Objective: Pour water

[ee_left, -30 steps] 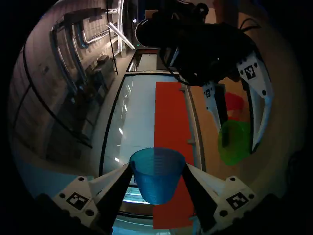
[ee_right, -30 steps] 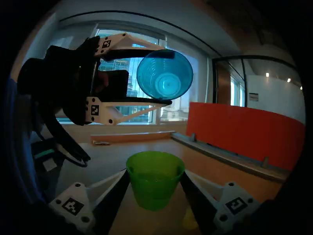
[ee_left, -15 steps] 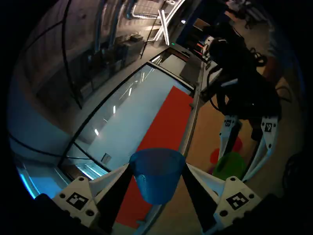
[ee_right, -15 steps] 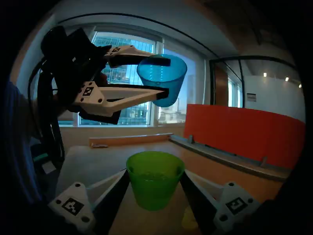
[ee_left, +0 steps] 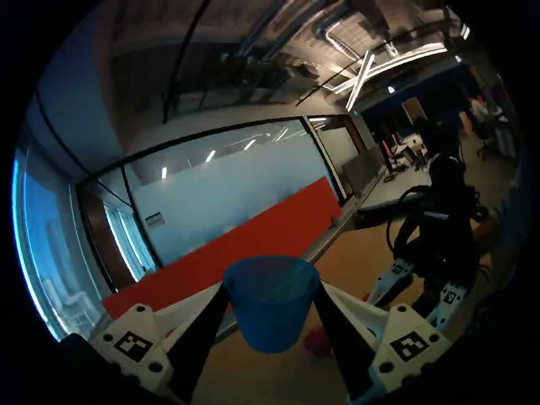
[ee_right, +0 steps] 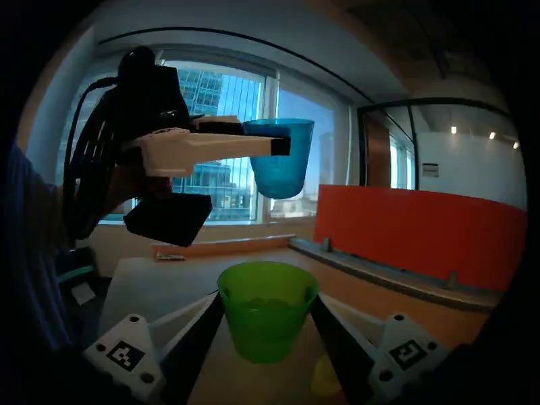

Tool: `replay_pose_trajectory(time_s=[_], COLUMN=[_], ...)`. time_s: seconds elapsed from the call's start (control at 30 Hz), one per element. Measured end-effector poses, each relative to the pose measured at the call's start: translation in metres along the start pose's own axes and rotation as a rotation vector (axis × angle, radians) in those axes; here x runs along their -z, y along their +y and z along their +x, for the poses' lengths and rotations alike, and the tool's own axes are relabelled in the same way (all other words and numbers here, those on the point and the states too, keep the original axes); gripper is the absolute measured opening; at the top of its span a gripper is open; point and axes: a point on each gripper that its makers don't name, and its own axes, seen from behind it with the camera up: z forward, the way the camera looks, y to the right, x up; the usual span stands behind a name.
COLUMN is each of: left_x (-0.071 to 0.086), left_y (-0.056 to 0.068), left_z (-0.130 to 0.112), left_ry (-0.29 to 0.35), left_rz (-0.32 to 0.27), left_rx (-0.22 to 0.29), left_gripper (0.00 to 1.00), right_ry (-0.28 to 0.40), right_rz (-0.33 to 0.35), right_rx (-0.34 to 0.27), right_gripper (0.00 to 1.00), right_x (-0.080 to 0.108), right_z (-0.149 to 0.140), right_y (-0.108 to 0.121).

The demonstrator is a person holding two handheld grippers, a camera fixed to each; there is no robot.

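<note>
Left fingers (ee_left: 202,324) grip upright blue cup (ee_left: 271,314), right fingers (ee_right: 202,331) grip green cup (ee_right: 266,314), lower

An open-plan office: a red desk divider (ee_right: 432,233), a glass-walled room (ee_left: 229,182), exposed ceiling ducts (ee_left: 337,30) and tall windows (ee_right: 304,101) facing high-rises (ee_right: 209,94).

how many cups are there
2: the blue cup, high in the left tool; the green cup, lower, in the right tool. A yellow blur on the table may be another.
</note>
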Motion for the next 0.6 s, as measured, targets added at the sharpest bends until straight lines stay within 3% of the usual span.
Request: replay_pose_trajectory(time_s=[0.2, 0.3, 0.6], left_x=[-0.002, -0.003, -0.003], left_y=[-0.003, -0.006, -0.005], left_z=[-0.002, -0.004, -0.024], left_ry=[0.018, 0.021, 0.004], left_rz=[-0.033, -0.036, -0.029], left_rx=[0.213, 0.272, 0.308], left_gripper=[0.86, 0.86, 0.86], right_ry=[0.008, 0.010, 0.008], right_rz=[-0.004, -0.007, -0.019], right_rx=[-0.007, -0.006, -0.007], right_gripper=[0.89, 0.90, 0.89], right_x=[0.003, 0.005, 0.013], right_z=[0.005, 0.007, 0.010], right_y=[0.001, 0.003, 0.009])
